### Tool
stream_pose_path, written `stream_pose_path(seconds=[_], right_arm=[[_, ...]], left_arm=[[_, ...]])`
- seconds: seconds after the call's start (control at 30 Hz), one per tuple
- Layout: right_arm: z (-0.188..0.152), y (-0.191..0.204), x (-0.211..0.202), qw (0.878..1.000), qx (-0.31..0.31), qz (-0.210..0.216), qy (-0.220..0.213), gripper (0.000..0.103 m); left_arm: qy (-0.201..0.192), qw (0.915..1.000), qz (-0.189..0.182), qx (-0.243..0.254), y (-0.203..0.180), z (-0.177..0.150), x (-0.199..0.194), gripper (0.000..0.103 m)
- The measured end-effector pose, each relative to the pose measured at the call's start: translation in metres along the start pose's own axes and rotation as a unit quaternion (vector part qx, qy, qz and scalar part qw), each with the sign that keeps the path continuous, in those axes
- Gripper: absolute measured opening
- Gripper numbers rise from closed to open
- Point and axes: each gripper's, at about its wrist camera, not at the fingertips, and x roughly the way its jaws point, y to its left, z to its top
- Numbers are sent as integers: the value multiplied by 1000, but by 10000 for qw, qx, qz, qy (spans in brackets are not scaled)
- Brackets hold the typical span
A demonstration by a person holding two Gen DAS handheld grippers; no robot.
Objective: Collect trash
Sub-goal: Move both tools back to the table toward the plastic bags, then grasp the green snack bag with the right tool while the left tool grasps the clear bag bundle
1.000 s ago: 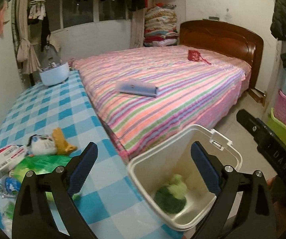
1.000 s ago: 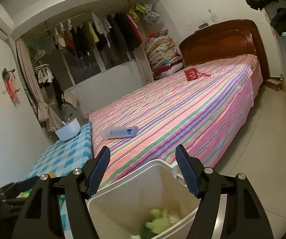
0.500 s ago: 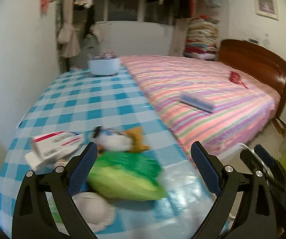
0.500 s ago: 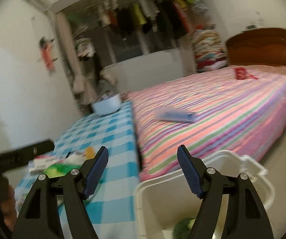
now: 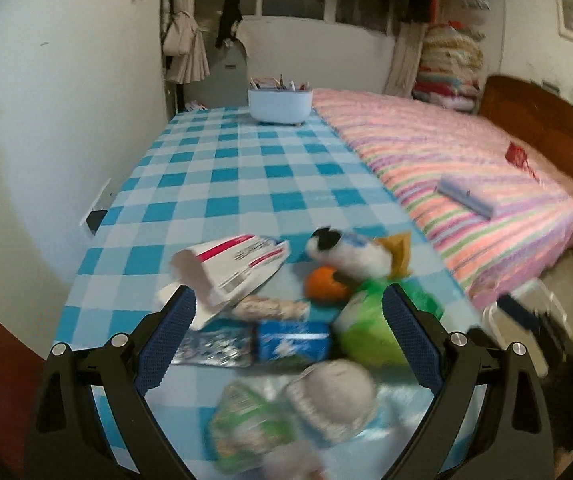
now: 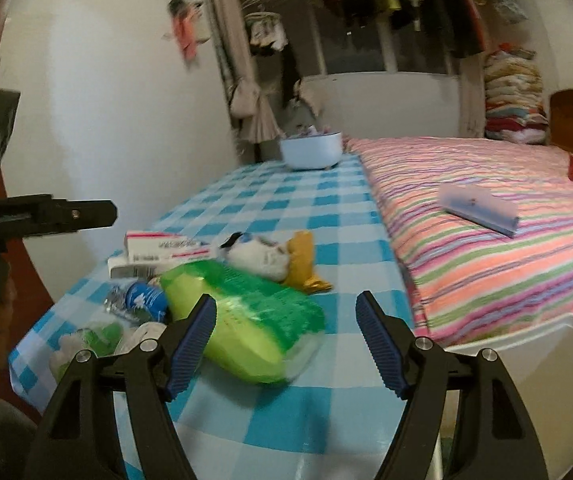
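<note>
I have both grippers over the near end of a table covered in a blue and white checked cloth (image 5: 246,168), where the trash lies in a loose pile. My left gripper (image 5: 288,342) has its blue-padded jaws spread wide with nothing pinched, hovering above a crushed clear plastic bottle with a blue label (image 5: 292,340) and a blurred crumpled white wad (image 5: 332,396). My right gripper (image 6: 286,344) is also spread and empty, its jaws having just been opening a little, framing a soft bright green plastic packet (image 6: 246,324). Beside these lie a torn white cardboard box with a red stripe (image 5: 234,266), a white, black and yellow crumpled wrapper (image 5: 350,254) and a small orange round thing (image 5: 324,282). The white plastic bin (image 6: 546,368) stands on the floor at the table's right corner, against the striped pink bed (image 6: 506,248); its inside is hidden here. I count at least 6 pieces left on the table, so I judge most of the work remains. A pale blue tub of pens (image 5: 280,106) at the far end is well clear; nothing blocks the packet.
</note>
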Motion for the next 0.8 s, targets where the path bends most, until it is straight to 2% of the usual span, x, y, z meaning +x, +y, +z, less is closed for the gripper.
stream_pose_path(seconds=[0.13, 0.3, 0.47, 0.53, 0.67, 0.8], right_arm=[[-2, 14, 12, 9994, -216, 190, 176, 70], [-5, 30, 25, 9973, -498, 320, 426, 70], [-9, 37, 36, 9947, -736, 156, 696, 70], [-10, 38, 40, 9936, -793, 90, 799, 70], [-13, 40, 50, 9894, -1040, -74, 1015, 70], [-15, 43, 57, 9857, -1185, -106, 1196, 70]], left_arm=[[274, 9987, -161, 410, 12, -17, -5, 93], [544, 9928, -732, 781, 22, -37, -13, 93], [682, 9837, -1183, 1166, 16, -52, -14, 93], [831, 9807, -1344, 1148, 19, -55, -9, 93], [1131, 9782, -1391, 1046, 26, -61, 8, 93], [1556, 9721, -1542, 835, 29, -67, 29, 93]])
